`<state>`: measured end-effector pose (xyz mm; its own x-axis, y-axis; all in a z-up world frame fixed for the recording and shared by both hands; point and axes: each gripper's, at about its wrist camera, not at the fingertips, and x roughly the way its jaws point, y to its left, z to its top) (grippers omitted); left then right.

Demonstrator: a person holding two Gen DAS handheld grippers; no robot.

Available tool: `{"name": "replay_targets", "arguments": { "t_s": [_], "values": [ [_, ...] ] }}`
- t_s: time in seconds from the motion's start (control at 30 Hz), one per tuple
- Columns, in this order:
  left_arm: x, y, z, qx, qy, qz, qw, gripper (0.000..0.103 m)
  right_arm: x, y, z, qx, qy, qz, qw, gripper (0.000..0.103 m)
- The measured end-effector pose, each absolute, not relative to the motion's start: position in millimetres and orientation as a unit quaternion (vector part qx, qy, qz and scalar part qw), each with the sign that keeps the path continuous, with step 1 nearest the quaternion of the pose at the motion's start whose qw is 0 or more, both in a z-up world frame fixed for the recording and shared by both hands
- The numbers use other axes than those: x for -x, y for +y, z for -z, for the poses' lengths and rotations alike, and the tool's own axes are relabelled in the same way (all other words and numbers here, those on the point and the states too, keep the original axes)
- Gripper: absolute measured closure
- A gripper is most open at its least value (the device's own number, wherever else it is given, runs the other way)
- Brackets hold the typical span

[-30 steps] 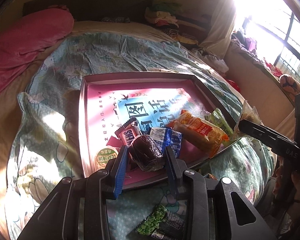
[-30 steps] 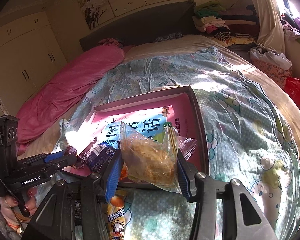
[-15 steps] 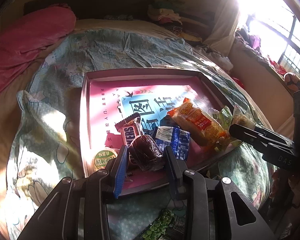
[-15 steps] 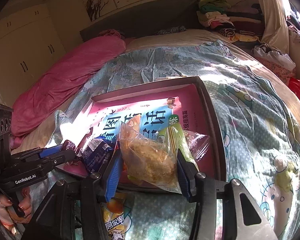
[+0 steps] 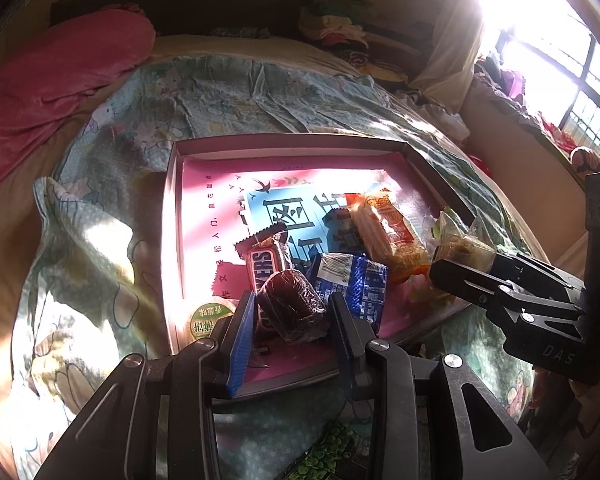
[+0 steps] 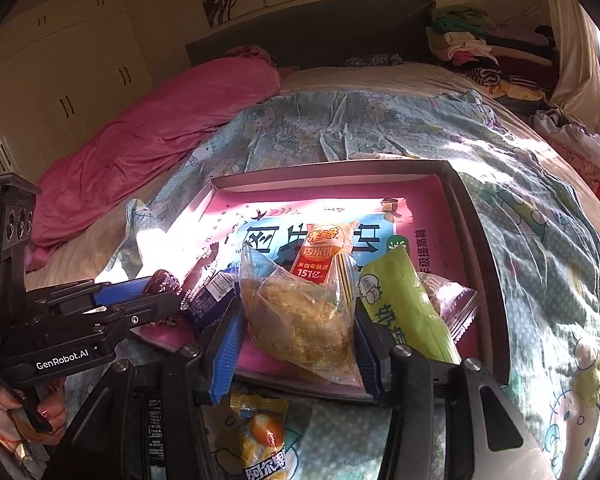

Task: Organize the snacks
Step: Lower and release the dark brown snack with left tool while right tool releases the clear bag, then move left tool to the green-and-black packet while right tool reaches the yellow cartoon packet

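A shallow box [image 5: 292,142] with a pink printed bottom lies on the bed. My left gripper [image 5: 294,312] is shut on a dark brown wrapped cake [image 5: 292,306], held over the box's near edge. My right gripper [image 6: 298,324] is shut on a clear bag of golden snack [image 6: 300,320], over the box's near right part; it also shows in the left wrist view [image 5: 464,246]. In the box lie a Snickers bar [image 5: 266,262], a blue packet [image 5: 352,284], an orange rice-cracker pack [image 5: 388,232] and a green packet [image 6: 404,304].
A green pea packet [image 5: 324,456] and a yellow egg-snack packet [image 6: 260,440] lie on the bedspread in front of the box. A pink quilt [image 6: 148,136] lies along the left. Folded clothes [image 6: 472,44] are piled at the headboard. A window [image 5: 560,60] is on the right.
Both grippers have moved forward over the box with their snacks still held. The right gripper has come closer to the left one. The snacks in the box have not moved.
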<state>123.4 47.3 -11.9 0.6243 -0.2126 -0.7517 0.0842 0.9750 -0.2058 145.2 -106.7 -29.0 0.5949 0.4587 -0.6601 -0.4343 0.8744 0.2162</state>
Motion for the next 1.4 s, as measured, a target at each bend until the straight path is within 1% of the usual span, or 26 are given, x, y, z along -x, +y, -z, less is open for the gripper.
{"name": "replay_targets", "arguments": {
  "t_s": [0.2,0.23,0.3,0.53,0.63,0.73,0.83,1.0,1.07,1.4],
  "values": [
    [-123.6,47.5,12.2,0.075,0.425,0.083,0.898,0.065,-146.7,-109.6,30.8,-0.021,0.381,-0.241,0.892,0.051],
    [-123.7,47.2,12.5,0.074,0.425,0.082,0.898,0.065,-146.8,-110.8,30.6,-0.023,0.381,-0.239,0.893,0.048],
    [-123.8,46.7,12.6,0.072,0.426,0.082,0.898,0.065,-146.7,-113.4,30.3,-0.026,0.382,-0.236,0.893,0.047],
    [-123.5,44.5,13.4,0.065,0.430,0.080,0.897,0.065,-142.2,-121.1,25.8,-0.033,0.374,-0.229,0.898,0.044],
    [-123.6,43.9,14.5,0.061,0.433,0.076,0.896,0.061,-140.8,-126.0,22.1,-0.038,0.369,-0.224,0.901,0.044],
    [-122.3,45.1,13.1,0.065,0.430,0.078,0.897,0.059,-139.2,-130.2,18.6,-0.043,0.366,-0.221,0.903,0.044],
    [-120.9,46.5,11.4,0.068,0.427,0.079,0.898,0.052,-137.0,-133.9,15.8,-0.047,0.362,-0.220,0.905,0.044],
    [-118.6,50.0,7.3,0.076,0.421,0.078,0.901,0.048,-131.5,-137.2,11.7,-0.049,0.358,-0.220,0.906,0.043],
    [-117.2,52.1,5.3,0.082,0.419,0.078,0.901,0.044,-128.7,-138.3,10.1,-0.049,0.356,-0.222,0.906,0.043],
    [-107.7,62.1,-5.2,0.100,0.409,0.082,0.903,0.041,-112.9,-141.0,6.0,-0.047,0.356,-0.229,0.905,0.042]
  ]
}}
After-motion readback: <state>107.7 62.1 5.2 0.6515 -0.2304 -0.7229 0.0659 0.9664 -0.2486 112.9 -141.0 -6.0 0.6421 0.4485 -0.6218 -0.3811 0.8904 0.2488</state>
